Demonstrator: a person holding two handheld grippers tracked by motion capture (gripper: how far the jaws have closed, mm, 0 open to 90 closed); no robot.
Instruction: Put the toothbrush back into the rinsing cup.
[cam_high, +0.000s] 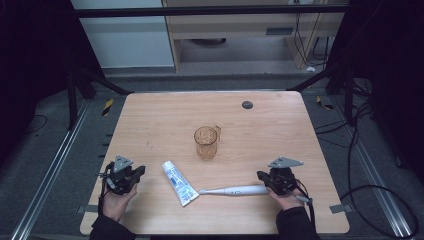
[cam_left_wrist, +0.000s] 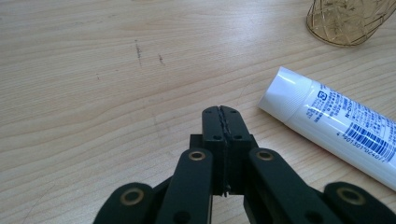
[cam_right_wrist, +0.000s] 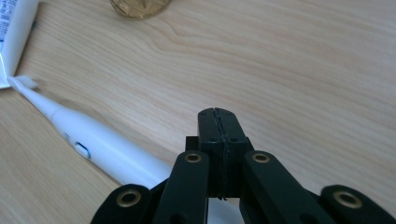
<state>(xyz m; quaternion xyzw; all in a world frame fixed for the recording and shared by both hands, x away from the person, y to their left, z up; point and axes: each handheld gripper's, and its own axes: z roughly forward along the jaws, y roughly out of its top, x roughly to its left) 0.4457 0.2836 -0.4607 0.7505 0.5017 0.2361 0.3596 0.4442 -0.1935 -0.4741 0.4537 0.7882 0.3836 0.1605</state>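
the toothpaste tube (cam_high: 179, 183) lies flat on the wooden bench (cam_high: 150, 125), white with blue print; in the left gripper view its side (cam_left_wrist: 343, 126) carries small blue characters too fine to read and a barcode with digits beneath it, and its ribbed white cap end points toward the bench's far side. the electric toothbrush (cam_high: 235, 190) lies just beside it, white, its bristle head touching or nearly touching the tube's flat crimped end, its handle running toward the right tool (cam_high: 274, 179); in the right gripper view the handle (cam_right_wrist: 93, 149) shows a small button and passes close under the left side of that tool. an amber faceted cup (cam_high: 206, 142) with a handle stands upright behind both, near the bench's middle. the left tool (cam_high: 131, 177) sits near the bench's left front edge, well apart from the tube, jaws pressed together with nothing between them (cam_left_wrist: 221, 122). the right tool sits near the right front, jaws likewise pressed together and empty (cam_right_wrist: 218, 122), at the toothbrush's handle end. wide bare wood lies behind the cup up to a dark round spot (cam_high: 247, 105) near the far edge.
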